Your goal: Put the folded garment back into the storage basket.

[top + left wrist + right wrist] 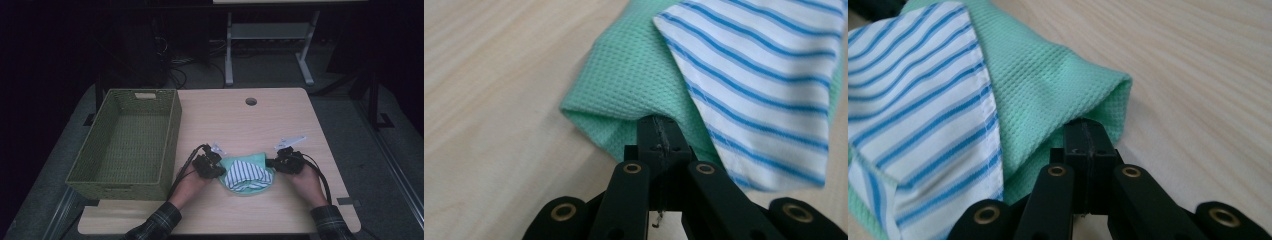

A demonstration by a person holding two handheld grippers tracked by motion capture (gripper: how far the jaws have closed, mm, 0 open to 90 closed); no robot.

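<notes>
Both claws, left claw point(216, 165) and right claw point(274, 163), are clamped on opposite ends of the folded green waffle cloth point(248, 162) with its blue-striped cloth point(245, 173) on the counter point(280, 120); judged folding nearly done, the empty wicker basket point(167, 145) awaits.

right gripper point(1090, 137): jaws pinched on green cloth point(1048, 85) fold | striped cloth point(918, 100) on top | wooden table point(1198, 75)

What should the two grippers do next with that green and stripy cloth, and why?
Probably lift the cloth together and carry it toward the basket. The left hand-held gripper and the right hand-held gripper are each shut on a green edge, the cloth lies folded on the table, and the basket stands open beside it.
</notes>
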